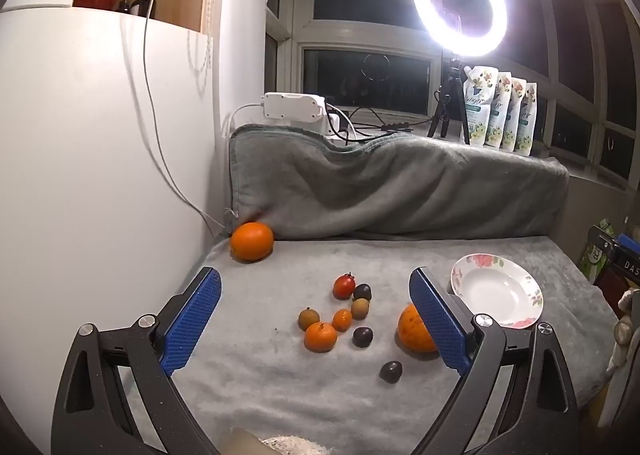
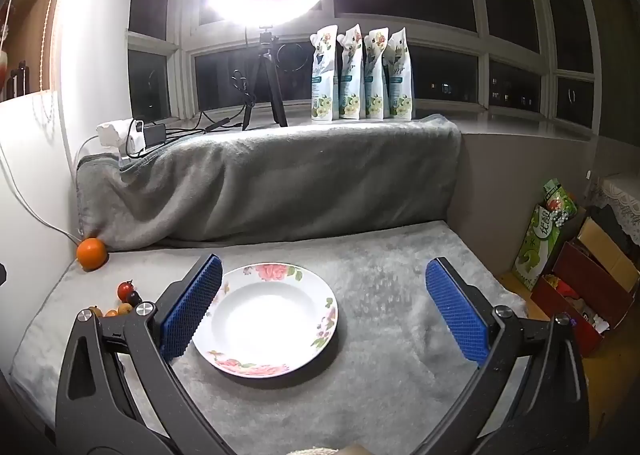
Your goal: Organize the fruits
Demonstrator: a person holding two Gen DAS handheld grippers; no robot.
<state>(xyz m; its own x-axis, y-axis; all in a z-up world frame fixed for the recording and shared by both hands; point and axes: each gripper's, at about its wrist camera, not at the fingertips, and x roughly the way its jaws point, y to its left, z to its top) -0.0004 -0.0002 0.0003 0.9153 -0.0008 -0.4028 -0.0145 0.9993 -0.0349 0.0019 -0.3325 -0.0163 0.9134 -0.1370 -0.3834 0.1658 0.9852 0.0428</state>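
Fruits scattered on grey blanket [image 1: 280,387]: small cluster [image 1: 340,315] mid-scene, big orange [image 1: 252,241] far left by wall, another orange [image 1: 412,331] just left of flowered plate [image 1: 520,319], partly behind tong pad. Plate holds nothing. Left tongs [image 1: 316,319] spread wide, gripping zilch, cluster between pads. Right tongs [image 2: 324,311] also wide apart, hanging over plate [image 2: 276,319].

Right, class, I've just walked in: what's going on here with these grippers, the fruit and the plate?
A person holds two grippers above a grey blanket. The left gripper hangs open over a cluster of small fruits, with one orange beside its right finger and another orange far back by the wall. The right gripper is open over the flowered plate, which holds nothing. No fruit is gripped yet.
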